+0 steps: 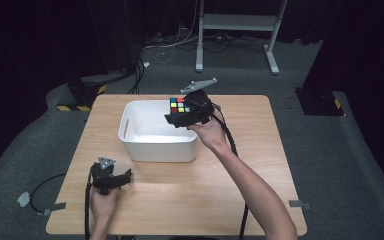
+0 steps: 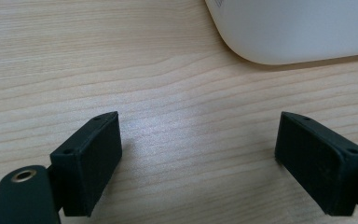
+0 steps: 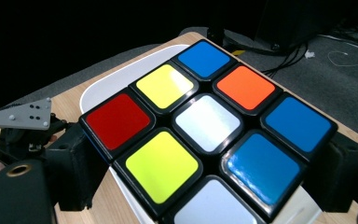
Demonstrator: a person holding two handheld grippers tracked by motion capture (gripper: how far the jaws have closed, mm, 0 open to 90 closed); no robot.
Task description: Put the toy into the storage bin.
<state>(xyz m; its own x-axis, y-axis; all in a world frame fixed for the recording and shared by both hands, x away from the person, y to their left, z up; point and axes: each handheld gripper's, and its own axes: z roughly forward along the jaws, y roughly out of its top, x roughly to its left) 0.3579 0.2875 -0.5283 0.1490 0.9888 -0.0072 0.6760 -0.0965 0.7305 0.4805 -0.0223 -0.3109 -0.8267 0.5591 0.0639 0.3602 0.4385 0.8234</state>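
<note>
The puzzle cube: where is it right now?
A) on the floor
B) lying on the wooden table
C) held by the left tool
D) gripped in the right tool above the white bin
D: the puzzle cube sits clamped in the right tool, held above the white bin.

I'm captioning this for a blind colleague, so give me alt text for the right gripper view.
A scrambled puzzle cube sits clamped between the right gripper's black jaws, above a white bin on a wooden table.
</note>
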